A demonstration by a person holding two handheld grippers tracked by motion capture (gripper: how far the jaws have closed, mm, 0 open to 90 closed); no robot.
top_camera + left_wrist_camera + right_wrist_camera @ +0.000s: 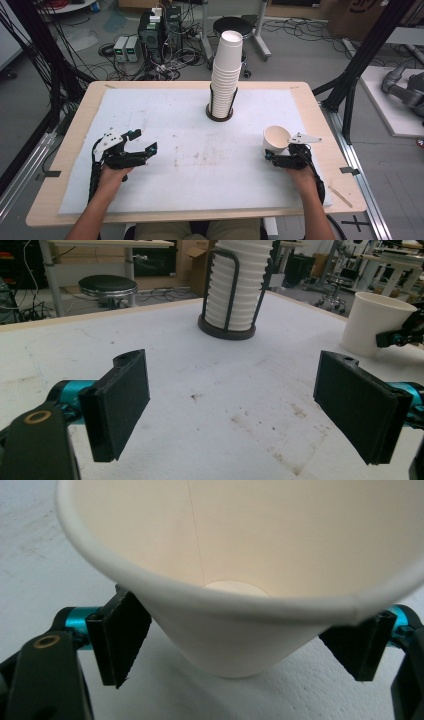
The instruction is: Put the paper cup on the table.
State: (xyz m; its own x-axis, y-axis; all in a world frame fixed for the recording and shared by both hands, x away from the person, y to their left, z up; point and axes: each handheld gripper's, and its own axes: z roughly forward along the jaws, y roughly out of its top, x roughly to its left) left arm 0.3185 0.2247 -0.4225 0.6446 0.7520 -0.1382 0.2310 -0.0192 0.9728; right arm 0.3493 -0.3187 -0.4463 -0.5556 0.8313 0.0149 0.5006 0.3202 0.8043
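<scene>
A single white paper cup (276,137) stands at the right of the white mat, mouth up and leaning slightly. My right gripper (281,152) has it between its jaws near the base; in the right gripper view the cup (225,630) sits between the two black pads (120,635), which lie close beside its wall without squeezing it. My left gripper (144,141) rests over the mat's left side, open and empty (240,400). A tall stack of white cups (226,65) stands in a black wire holder (220,112) at the back centre. The left gripper view shows the stack (237,285) and the single cup (372,322).
The white mat (190,170) covers most of the wooden table (75,130) and carries faint brown stains. Beyond the far edge are a black stool (231,25), computer boxes (155,30) and cables on the floor. Black frame posts (350,85) stand at both sides.
</scene>
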